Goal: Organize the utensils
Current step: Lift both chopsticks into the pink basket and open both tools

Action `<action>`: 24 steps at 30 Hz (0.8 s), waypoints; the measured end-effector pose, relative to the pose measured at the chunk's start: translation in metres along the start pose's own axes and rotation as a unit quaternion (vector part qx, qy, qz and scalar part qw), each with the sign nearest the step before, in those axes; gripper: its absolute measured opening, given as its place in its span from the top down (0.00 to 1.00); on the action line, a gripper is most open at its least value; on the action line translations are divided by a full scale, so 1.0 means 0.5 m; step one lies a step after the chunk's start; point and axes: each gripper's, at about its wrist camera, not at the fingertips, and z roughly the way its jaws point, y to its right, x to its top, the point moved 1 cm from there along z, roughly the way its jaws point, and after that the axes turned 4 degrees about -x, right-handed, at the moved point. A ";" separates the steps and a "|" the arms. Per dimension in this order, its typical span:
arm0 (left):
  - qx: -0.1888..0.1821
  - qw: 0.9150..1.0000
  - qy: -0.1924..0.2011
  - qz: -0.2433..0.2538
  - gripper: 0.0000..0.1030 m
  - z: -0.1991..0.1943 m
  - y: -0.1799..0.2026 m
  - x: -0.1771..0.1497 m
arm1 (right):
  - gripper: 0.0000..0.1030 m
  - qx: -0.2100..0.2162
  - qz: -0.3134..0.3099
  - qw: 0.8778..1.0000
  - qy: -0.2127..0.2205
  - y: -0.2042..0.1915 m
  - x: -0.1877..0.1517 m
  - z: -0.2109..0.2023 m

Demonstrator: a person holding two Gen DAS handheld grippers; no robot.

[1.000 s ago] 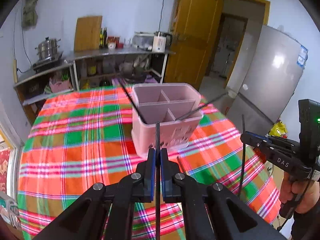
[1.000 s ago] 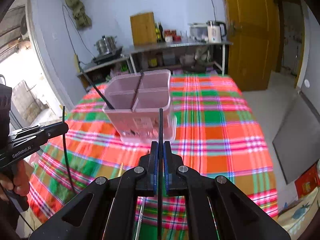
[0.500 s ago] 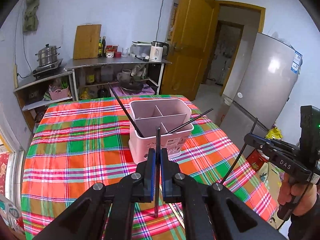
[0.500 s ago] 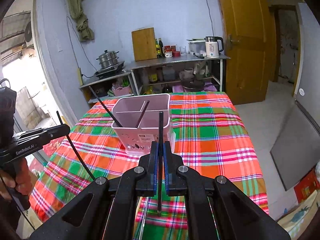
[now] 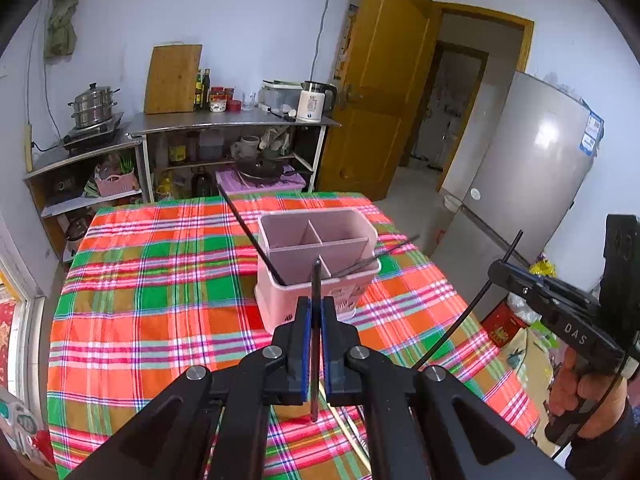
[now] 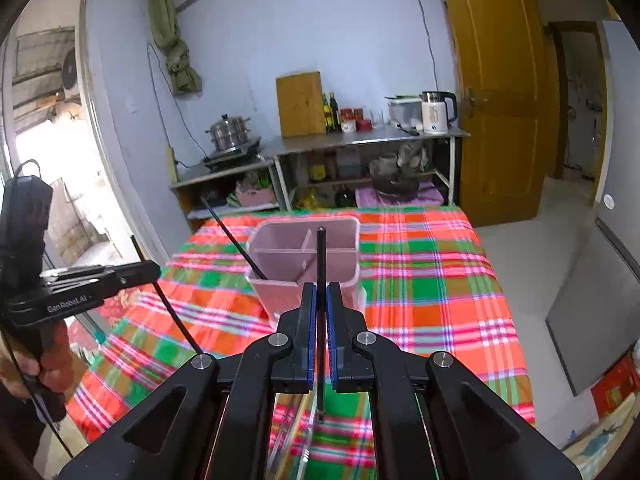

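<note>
A pink divided utensil holder (image 5: 280, 300) (image 6: 280, 292) stands on the plaid tablecloth (image 5: 160, 320). One black chopstick (image 5: 248, 232) leans out of it to the left, and thin dark ones (image 5: 376, 256) lean out to the right. My left gripper (image 5: 316, 312) is shut on an upright black chopstick (image 5: 316, 280) above the cloth, short of the holder. My right gripper (image 6: 320, 296) is shut on another black chopstick (image 6: 321, 256). Each gripper also shows in the other view: the right gripper (image 5: 496, 270) and the left gripper (image 6: 154, 270), each with its chopstick hanging aslant.
Pale wooden chopsticks (image 5: 340, 420) lie on the cloth under the grippers. Behind the table stand steel shelves (image 5: 232, 124) with a kettle, pots and a cutting board. A yellow door (image 5: 384, 92) and a grey fridge (image 5: 532, 168) are to the right.
Both grippers have risen with their black chopsticks, whose lower tips now hang free above the cloth. The holder looks smaller and farther below.
</note>
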 end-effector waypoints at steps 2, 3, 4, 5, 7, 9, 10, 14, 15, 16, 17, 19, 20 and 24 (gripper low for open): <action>-0.002 1.000 0.010 -0.004 0.96 -0.010 0.000 0.016 | 0.96 0.009 0.002 1.000 0.012 -0.009 0.015 -0.002; -0.003 1.000 0.014 -0.005 0.96 -0.013 -0.001 0.024 | 0.96 0.012 0.002 1.000 0.016 -0.013 0.021 -0.002; -0.004 1.000 0.019 -0.007 0.96 -0.018 -0.003 0.034 | 0.96 0.016 0.004 1.000 0.022 -0.017 0.030 -0.001; -0.005 1.000 0.025 -0.009 0.96 -0.022 -0.004 0.046 | 0.96 0.020 0.006 0.999 0.026 -0.019 0.037 0.000; -0.005 0.999 0.033 -0.011 0.96 -0.027 -0.004 0.068 | 0.96 0.026 0.010 0.999 0.035 -0.026 0.055 0.003; -0.004 0.999 0.042 -0.011 0.96 -0.032 -0.005 0.092 | 0.96 0.031 0.017 0.998 0.045 -0.029 0.077 0.008; -0.004 0.999 0.046 -0.012 0.96 -0.034 -0.006 0.106 | 0.96 0.034 0.021 0.998 0.052 -0.031 0.089 0.009; -0.003 0.998 0.067 -0.014 0.96 -0.039 -0.012 0.163 | 0.96 0.041 0.031 0.996 0.074 -0.038 0.133 0.015; -0.004 0.997 0.071 -0.015 0.96 -0.038 -0.014 0.176 | 0.96 0.042 0.033 0.995 0.078 -0.039 0.142 0.017; -0.003 0.997 0.075 -0.015 0.96 -0.037 -0.016 0.188 | 0.96 0.044 0.035 0.995 0.083 -0.041 0.154 0.021; -0.002 0.997 0.080 -0.016 0.96 -0.036 -0.018 0.202 | 0.96 0.044 0.036 0.995 0.087 -0.042 0.163 0.025; -0.003 0.996 0.085 -0.020 0.96 -0.031 -0.024 0.222 | 0.96 0.044 0.039 0.994 0.093 -0.043 0.179 0.035; -0.003 0.996 0.089 -0.021 0.96 -0.026 -0.028 0.232 | 0.96 0.042 0.040 0.994 0.097 -0.045 0.188 0.042; -0.003 0.995 0.095 -0.027 0.96 0.000 -0.046 0.254 | 0.96 0.033 0.046 0.993 0.107 -0.046 0.202 0.065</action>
